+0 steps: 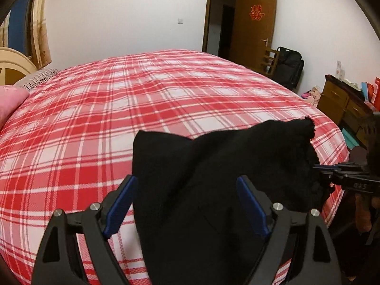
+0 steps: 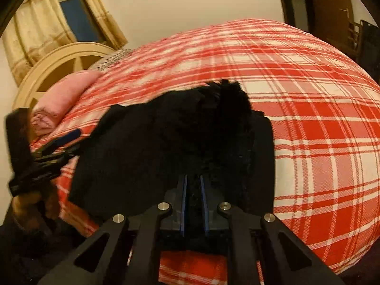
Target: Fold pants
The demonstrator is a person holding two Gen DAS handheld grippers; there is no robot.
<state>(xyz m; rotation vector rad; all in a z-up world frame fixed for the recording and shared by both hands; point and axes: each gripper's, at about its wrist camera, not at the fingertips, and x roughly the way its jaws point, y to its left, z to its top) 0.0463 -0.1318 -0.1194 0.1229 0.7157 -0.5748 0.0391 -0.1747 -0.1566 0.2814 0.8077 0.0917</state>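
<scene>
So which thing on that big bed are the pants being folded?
Start at the bed with its red-and-white check cover. Near its close edge lies a black heap, the pants. It is the only black cloth there; the pink pillow sits apart by the headboard.

Open plaid bedspread [image 1: 95, 109] beyond the black pants [image 1: 201, 178]; pink pillow [image 1: 9, 104], perhaps, crowding the headboard end.

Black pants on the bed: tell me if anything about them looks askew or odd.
The black pants lie in a bunched heap near the plaid bed edge, not flat. A ragged, fuzzy corner sticks up. The right tongs are shut on the cloth; the left tongs stand open around it.
</scene>
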